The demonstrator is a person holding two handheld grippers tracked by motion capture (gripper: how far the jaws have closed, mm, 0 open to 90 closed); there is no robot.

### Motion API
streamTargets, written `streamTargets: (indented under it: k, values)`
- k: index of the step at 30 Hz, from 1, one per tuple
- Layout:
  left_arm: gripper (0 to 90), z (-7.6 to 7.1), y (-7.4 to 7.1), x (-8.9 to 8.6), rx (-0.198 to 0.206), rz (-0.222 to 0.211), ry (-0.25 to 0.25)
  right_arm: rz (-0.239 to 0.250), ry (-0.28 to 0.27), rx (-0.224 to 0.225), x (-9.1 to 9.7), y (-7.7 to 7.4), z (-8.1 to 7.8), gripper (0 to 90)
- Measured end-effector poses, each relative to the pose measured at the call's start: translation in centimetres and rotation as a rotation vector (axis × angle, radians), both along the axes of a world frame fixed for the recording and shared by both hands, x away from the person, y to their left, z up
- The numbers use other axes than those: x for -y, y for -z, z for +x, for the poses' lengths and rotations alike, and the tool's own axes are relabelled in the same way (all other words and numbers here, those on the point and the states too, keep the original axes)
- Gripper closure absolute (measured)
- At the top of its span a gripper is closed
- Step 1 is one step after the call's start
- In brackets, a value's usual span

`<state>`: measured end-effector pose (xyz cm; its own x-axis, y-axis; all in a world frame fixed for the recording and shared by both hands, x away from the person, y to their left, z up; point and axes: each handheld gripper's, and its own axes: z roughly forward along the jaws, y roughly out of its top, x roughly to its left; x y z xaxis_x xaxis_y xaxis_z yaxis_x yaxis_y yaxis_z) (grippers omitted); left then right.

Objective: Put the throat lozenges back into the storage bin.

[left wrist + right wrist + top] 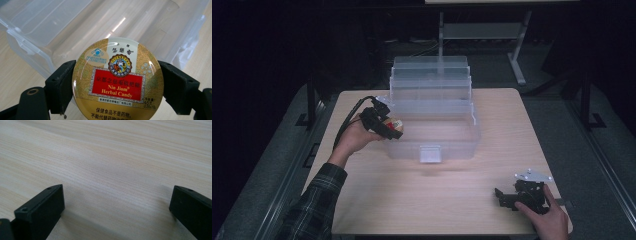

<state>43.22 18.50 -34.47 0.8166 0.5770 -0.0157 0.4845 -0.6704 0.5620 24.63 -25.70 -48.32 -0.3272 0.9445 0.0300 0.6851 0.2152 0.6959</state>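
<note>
Gold, patterned candy tin (117, 82) with a red label panel (white top); clear box (432, 112) behind it; pale wood-grain table (112, 157).

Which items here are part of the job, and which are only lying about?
In use:
- round gold herbal candy tin, clamped in the left gripper
- clear plastic storage box, open beside it

Idle:
- right gripper, open, low over the pale wooden table

Pale wooden table (452, 200) (dark room) on grey floor (572, 135).
</note>
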Motion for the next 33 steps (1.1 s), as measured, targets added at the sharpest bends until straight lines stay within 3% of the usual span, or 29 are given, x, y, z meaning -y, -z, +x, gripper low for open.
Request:
streamTargets:
  k: [21,33]
  values:
    - [17.1,0.5,0.3,0.2,0.026,-0.023,-0.009,0.001,0.000,0.000,0.0,0.0,0.0,0.0]
    - [16.5,-0.5,-0.8,-0.2,0.044,-0.033,-0.005,0.000,-0.001,0.000,0.0,0.0,0.0,0.0]
